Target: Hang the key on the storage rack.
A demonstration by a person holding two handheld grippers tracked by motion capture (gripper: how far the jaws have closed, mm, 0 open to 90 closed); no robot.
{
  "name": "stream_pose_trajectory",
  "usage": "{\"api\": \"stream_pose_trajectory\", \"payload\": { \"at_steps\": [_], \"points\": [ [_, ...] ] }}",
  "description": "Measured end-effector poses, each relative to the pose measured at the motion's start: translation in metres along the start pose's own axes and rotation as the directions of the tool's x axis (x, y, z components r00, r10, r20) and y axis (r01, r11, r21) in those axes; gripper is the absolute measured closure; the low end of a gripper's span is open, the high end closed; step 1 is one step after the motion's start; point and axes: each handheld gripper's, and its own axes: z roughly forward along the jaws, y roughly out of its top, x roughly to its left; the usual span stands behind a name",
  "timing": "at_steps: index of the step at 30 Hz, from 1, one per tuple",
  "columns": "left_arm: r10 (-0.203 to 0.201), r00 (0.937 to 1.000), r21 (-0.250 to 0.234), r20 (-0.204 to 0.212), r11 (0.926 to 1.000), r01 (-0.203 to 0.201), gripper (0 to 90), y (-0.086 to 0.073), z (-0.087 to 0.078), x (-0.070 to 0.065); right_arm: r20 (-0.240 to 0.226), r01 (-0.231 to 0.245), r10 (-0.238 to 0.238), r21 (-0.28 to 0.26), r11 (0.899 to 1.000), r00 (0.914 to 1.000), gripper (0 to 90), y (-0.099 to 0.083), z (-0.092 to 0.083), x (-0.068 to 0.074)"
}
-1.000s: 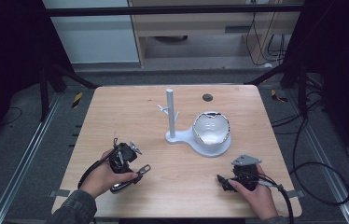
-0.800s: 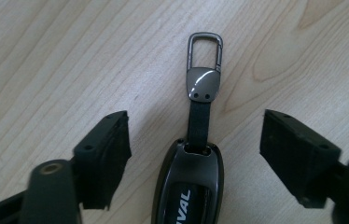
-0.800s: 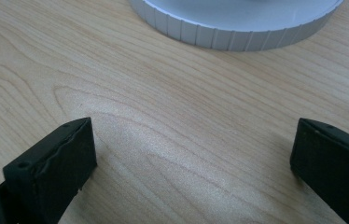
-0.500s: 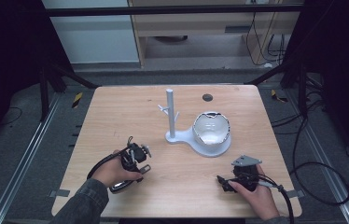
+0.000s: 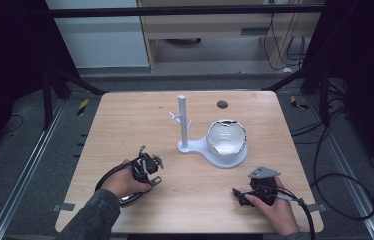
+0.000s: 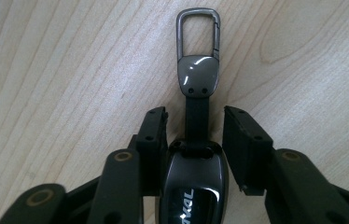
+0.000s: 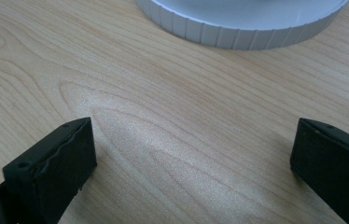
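Item: key fob (image 6: pixel 192 186), dark glossy shell with pale lettering, joined by a short black strap (image 6: pixel 196 114) to a polished metal plate and a grey carabiner clip (image 6: pixel 198 29). Location: flat on the wooden table (image 5: pixel 125 120), near my left front corner, well apart from the white stand (image 5: pixel 183 125) and the shallow white bowl (image 5: pixel 226 140) on its base. Left gripper (image 6: pixel 195 140): my jaws have just been closing and now bracket the fob where the shell narrows into the strap; one pad looks to be at the shell's edge, the other shows a sliver of table beside it, so I judge the piece straddled, not yet pinched. In the high view the same gripper (image 5: pixel 147 167) sits low over the table in my left hand (image 5: pixel 120 182). Right gripper (image 7: pixel 193 154): jaws spread wide over bare wood, nothing between them, the ribbed rim of the stand's base (image 7: pixel 238 28) just ahead. Handling, by my estimate: light, rigid in the shell, limp at the strap, so the clip end will droop and swing once lifted. The gloss suggests a slick surface; a pinch on the rounded flanks could squirt it forward. Best hold: across the shell's widest part, pads flat to its sides, or failing that on the flat metal plate. Not fragile, though the finish may scuff.
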Motion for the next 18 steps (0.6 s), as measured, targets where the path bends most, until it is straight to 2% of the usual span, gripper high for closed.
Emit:
{"api": "stream_pose_trajectory", "payload": {
  "at_steps": [18],
  "points": [
    [0.013,0.9999,0.007,-0.006,0.9999,-0.013,71.5,0.0042,0.0035,-0.0005,-0.001,0.001,-0.001,0.000,1.000,1.0000,0.7,0.0000,0.0000,0.0000]
  ]
}}
